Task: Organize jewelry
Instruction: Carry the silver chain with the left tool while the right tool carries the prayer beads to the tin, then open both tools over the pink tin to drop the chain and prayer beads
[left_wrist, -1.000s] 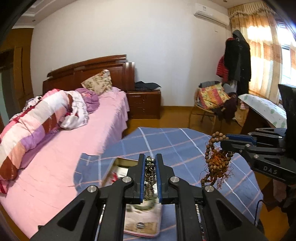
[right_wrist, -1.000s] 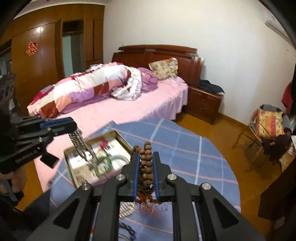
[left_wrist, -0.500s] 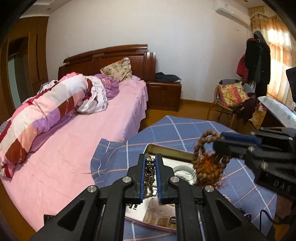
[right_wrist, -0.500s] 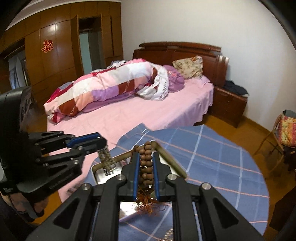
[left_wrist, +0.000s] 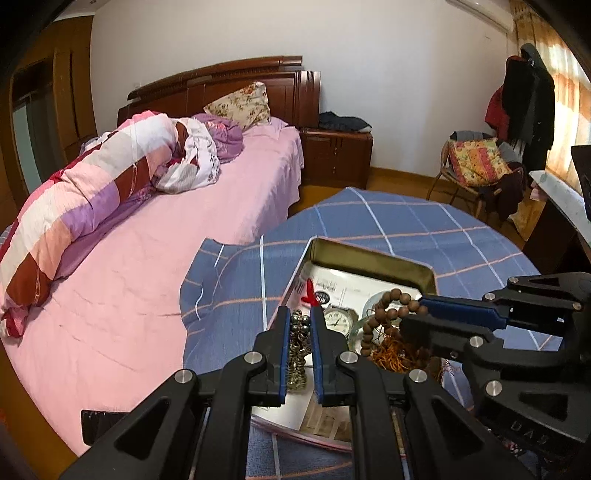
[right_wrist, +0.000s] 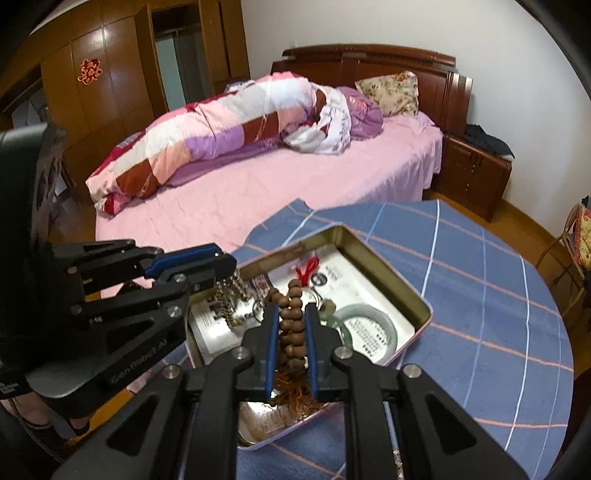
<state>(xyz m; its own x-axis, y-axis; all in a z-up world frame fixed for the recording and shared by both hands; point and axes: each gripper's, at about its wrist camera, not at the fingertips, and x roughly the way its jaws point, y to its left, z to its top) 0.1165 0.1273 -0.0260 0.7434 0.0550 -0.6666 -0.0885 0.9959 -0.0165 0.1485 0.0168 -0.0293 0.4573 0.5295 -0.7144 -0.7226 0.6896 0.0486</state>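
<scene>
Grippers, left clamping metal chain, right clamping wooden beads, have descended over tin at 12 o'clock, ready for release.

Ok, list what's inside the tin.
Inside the tin: a green bangle, a watch, a red tassel, printed paper. The grippers and their beads hide the rest.

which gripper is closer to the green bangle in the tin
Right. The right gripper, shut on the wooden beads, hangs just beside the bangle. The left gripper, holding the metal chain, is over the tin's far side.
</scene>
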